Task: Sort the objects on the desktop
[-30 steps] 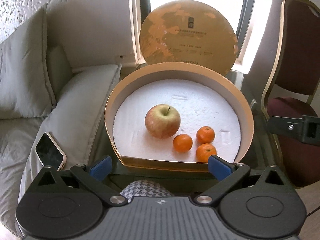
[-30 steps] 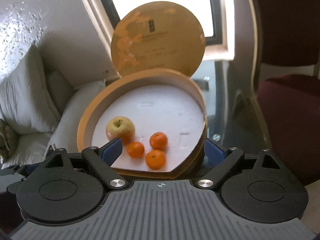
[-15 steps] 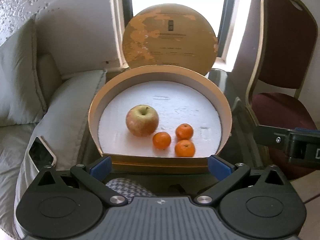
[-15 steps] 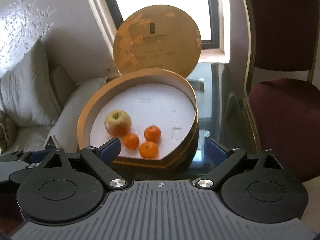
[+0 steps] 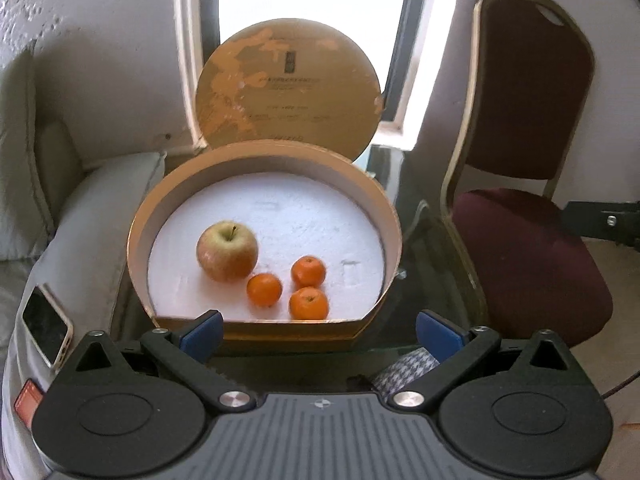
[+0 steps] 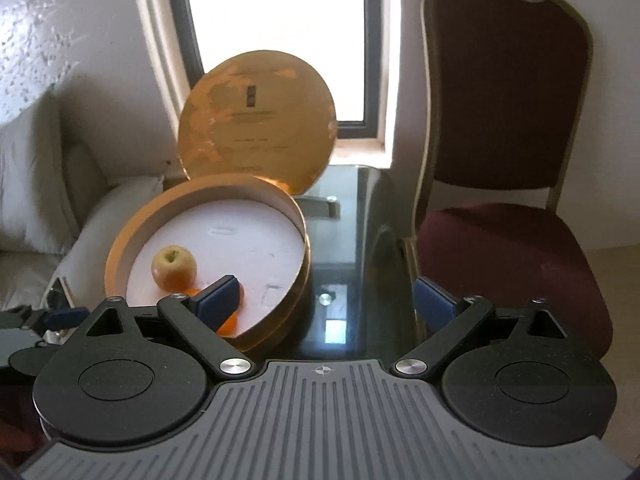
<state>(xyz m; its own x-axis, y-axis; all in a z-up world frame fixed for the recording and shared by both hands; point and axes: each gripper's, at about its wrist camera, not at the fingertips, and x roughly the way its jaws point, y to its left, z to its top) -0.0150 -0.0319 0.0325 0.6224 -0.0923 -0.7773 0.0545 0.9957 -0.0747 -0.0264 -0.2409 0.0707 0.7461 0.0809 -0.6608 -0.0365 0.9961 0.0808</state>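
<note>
Both grippers hang released and empty at the near edge of a glass table [image 6: 352, 216], jaws spread wide. The left gripper [image 5: 318, 330] faces a round box [image 5: 138, 240] squarely; the box's flat front wall sits just beyond its blue fingertips [image 5: 200, 330]. Inside, on white foam, three tangerines cluster nearest: one at front right [image 5: 309, 303], one to its left [image 5: 264, 289], one just behind [image 5: 308, 271]. An apple [image 5: 227, 251], stem up, stands a little farther back and left, close to the left tangerine. The right gripper [image 6: 326, 304] points past the box's right side, at bare glass; from there the fruit lies ahead and to the left, partly hidden by its left finger. The left hand looks the nearer and better lined up for a first pick. Farther back, the box's lid [image 5: 288, 92] leans upright below a window [image 5: 316, 20]. A chair [image 5: 528, 208] stands right, a phone [image 5: 46, 326] on cushions left.
</note>
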